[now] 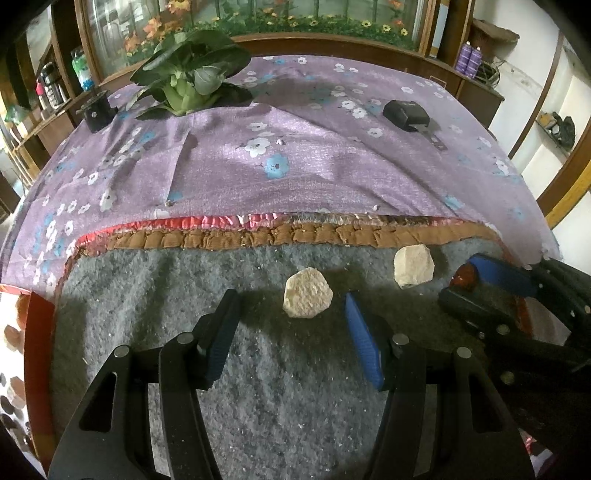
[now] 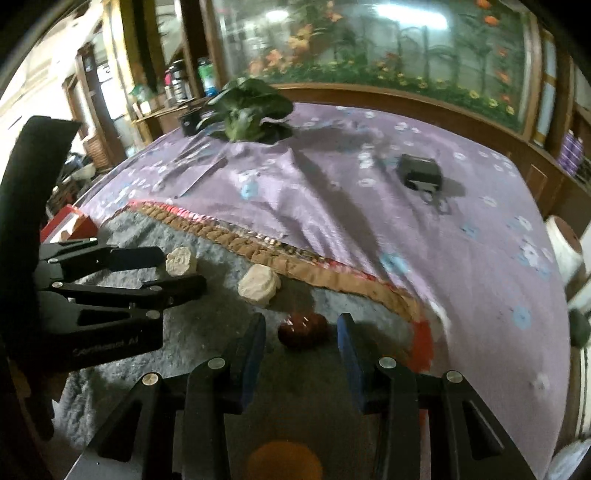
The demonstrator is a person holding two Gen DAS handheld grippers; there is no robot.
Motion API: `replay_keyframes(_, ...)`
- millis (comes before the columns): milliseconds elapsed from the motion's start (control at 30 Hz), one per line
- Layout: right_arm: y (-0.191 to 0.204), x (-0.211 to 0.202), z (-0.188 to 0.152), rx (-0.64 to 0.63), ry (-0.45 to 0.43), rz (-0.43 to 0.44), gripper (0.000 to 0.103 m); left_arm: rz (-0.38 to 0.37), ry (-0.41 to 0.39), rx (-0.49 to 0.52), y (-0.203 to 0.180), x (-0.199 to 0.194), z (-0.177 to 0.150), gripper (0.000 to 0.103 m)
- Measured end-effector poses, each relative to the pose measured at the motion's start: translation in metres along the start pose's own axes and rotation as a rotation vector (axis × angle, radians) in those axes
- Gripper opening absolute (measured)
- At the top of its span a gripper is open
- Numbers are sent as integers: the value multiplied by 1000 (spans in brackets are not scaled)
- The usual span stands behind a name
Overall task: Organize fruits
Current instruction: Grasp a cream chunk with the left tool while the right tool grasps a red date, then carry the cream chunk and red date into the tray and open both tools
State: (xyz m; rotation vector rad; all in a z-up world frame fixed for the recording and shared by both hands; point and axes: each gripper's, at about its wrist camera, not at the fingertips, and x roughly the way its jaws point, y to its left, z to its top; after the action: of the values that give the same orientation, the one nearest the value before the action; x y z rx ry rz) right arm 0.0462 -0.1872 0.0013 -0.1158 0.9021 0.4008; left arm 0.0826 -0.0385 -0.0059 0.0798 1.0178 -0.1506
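A home: floral tablecloth (image 1: 295,173), wooden glass-fronted cabinet (image 1: 258,18), cluttered shelves (image 1: 48,88).

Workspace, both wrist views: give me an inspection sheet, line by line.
Surface: grey felt mat with a brown-and-red ruffled edge, lying on a purple floral cloth.
Job's things: dark red fruit and two pale rough lumps, all on the mat; what the lumps are, cannot tell.
Clutter: leafy green vegetable, black box-like device, small black block on the cloth.
Grippers: left gripper open, the nearer lump just beyond its tips; right gripper open, straddling the red fruit, pads not touching.
Cables: nothing seen.
Surroundings: wooden cabinet with flower-painted glass, shelves with bottles.
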Motion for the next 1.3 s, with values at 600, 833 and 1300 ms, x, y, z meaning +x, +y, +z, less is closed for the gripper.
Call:
replay_keyframes(600, 40, -59, -25, 49, -102, -3, 27, -29, -54, 1, 22, -41, -25, 24)
replay_keyframes(833, 70, -69, -31, 63, -116, 29, 27, 15, -84, -38, 42, -69, -53, 24)
replay_keyframes(1300, 143, -60, -29, -6, -88, 98, 27, 70, -134, -99, 88, -108, -85, 24)
